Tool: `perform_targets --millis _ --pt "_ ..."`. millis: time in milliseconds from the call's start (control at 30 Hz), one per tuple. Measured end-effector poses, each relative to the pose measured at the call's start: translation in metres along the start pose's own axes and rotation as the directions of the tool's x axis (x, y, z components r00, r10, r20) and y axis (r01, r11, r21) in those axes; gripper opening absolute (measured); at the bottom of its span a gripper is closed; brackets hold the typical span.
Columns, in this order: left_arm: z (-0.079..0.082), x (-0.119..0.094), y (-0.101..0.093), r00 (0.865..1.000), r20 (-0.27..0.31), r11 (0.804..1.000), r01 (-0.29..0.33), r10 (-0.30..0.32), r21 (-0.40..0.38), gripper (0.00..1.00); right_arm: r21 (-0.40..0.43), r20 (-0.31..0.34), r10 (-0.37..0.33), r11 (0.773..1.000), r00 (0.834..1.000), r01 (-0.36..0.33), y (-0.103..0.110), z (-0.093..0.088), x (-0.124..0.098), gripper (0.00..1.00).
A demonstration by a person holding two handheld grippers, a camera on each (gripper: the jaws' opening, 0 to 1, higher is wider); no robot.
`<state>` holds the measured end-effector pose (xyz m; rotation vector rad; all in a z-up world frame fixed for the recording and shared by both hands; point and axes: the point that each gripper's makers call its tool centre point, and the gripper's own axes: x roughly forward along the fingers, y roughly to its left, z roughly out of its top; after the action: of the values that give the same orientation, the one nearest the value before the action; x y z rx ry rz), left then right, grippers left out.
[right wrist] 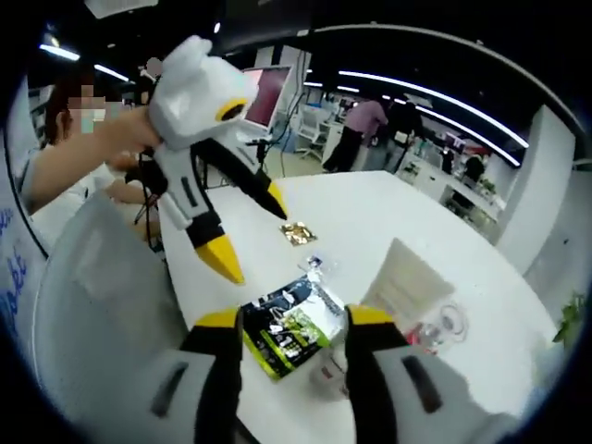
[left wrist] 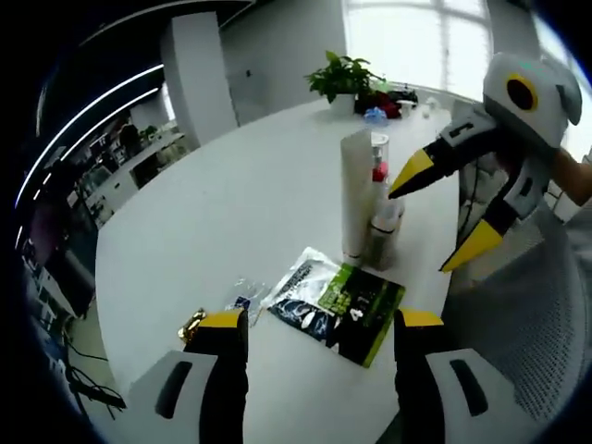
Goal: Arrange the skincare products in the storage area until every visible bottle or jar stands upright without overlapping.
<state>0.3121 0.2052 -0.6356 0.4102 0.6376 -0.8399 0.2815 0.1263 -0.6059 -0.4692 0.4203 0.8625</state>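
White tube stands upright, long axis vertical, beside green sachet.

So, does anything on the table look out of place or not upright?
Yes. A green-and-black sachet lies flat on the white table, with a small gold packet and a clear wrapper loose beside it. The tall white tube and small bottles stand upright.

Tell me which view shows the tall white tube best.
The left gripper view: the tall white tube stands upright on the white table, seen whole beside small bottles. In the right gripper view the tube is foreshortened, its base behind the right gripper.
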Motion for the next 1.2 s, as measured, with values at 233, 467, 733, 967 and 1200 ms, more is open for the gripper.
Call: perform_targets --millis 233,467,733,967,1200 --pt "-0.004 -0.007 0.005 1.000 0.015 1.000 -0.016 0.016 -0.020 0.68 0.042 0.031 -0.056 0.998 0.998 0.055 -0.018 0.004 -0.018 0.54" --pt "-0.005 -0.019 0.008 0.999 0.023 0.999 -0.037 0.038 -0.038 0.76 0.089 0.009 -0.087 0.992 0.996 0.086 -0.030 -0.005 -0.029 0.62" --pt "-0.006 -0.027 0.011 0.999 0.031 0.998 -0.043 0.045 -0.040 0.83 0.150 0.001 -0.130 0.980 0.991 0.129 -0.047 -0.016 -0.039 0.70" --pt "-0.008 -0.032 0.011 0.999 0.023 0.998 -0.047 0.047 -0.033 0.90 0.172 -0.009 -0.161 0.972 0.987 0.161 -0.056 -0.022 -0.049 0.78" --pt "-0.015 -0.036 0.009 0.999 0.012 0.998 -0.052 0.052 -0.035 0.96 0.183 -0.016 -0.175 0.967 0.984 0.175 -0.062 -0.027 -0.055 0.87"
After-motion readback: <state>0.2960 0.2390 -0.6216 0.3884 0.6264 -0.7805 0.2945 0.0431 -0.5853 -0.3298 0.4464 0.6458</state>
